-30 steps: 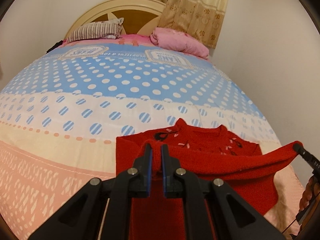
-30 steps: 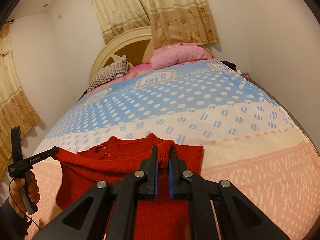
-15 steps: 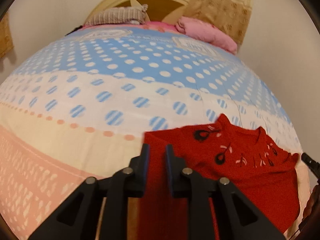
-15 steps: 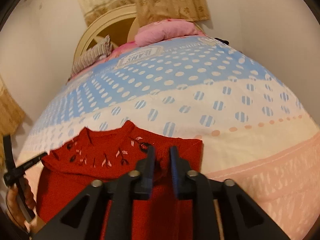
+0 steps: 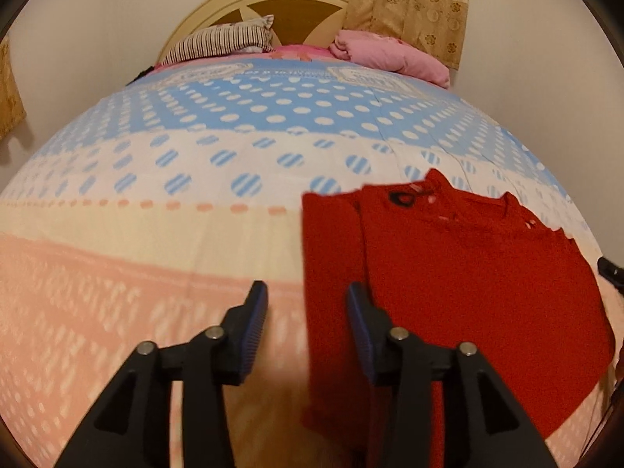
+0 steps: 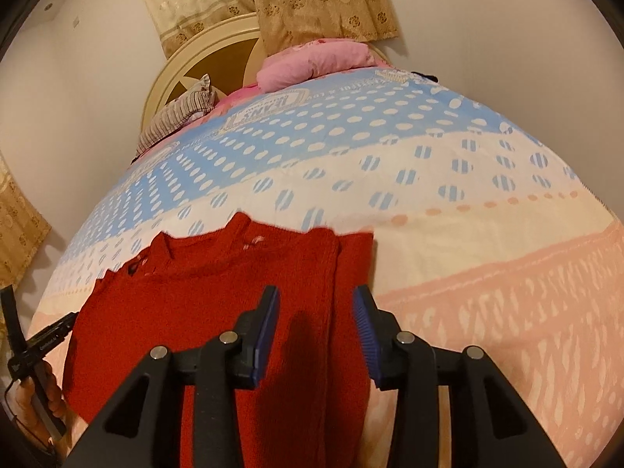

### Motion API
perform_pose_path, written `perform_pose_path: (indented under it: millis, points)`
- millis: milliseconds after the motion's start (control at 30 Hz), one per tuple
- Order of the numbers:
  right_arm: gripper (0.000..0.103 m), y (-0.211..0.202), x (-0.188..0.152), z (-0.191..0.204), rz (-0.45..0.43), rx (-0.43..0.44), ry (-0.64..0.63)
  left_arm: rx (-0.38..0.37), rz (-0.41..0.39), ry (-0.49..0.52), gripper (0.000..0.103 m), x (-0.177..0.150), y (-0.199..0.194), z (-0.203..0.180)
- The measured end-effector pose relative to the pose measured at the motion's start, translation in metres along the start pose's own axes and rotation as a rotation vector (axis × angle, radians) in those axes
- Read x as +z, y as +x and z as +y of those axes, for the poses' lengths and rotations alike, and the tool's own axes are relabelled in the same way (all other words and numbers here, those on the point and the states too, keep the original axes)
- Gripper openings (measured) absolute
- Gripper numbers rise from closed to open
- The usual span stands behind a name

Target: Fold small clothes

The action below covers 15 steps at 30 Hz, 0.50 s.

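Printed word on the bedspread [image 6: 351, 124], inside a boxed badge [image 6: 269, 107] near the pillows: it reads "JEANS", seen upside down in the right wrist view. In the left wrist view the same badges [image 5: 360, 74] are too blurred to read. There's small white lettering on the left gripper [image 6: 50, 337], too tiny to make out. Nothing else is legible.

Each tool is a black plastic frame of triangular, hollowed arms joined by round silver screw heads, seen on the left tool [image 5: 306, 316] and the right tool [image 6: 316, 319] alike. The fingers [image 5: 253, 323] carry ribbed blue pads on their inner faces. In the right wrist view a hand [image 6: 35, 401] grips a slim black handle bearing small white lettering, too small to read.
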State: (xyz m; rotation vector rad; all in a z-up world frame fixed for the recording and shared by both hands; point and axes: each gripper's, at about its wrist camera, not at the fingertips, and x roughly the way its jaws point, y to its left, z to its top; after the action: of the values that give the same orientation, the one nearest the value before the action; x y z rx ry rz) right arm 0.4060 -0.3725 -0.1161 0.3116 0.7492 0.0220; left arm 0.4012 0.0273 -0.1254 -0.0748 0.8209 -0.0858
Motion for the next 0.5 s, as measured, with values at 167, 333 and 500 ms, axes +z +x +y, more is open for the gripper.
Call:
perform_pose_path:
  millis: [167,333,500]
  points:
    - [0.041,-0.001,-0.017,0.006,0.034,0.0,-0.048,0.05,0.003,0.05,0.049,-0.005,0.006,-0.009]
    - [0.04,0.01,-0.021,0.012,0.101,-0.029,-0.102,0.071,0.005,0.059,0.049,-0.001,0.012,-0.01]
    - [0.031,0.022,-0.029,0.0,0.111,-0.062,-0.039,0.131,0.026,0.071,0.055,0.002,0.033,-0.01]
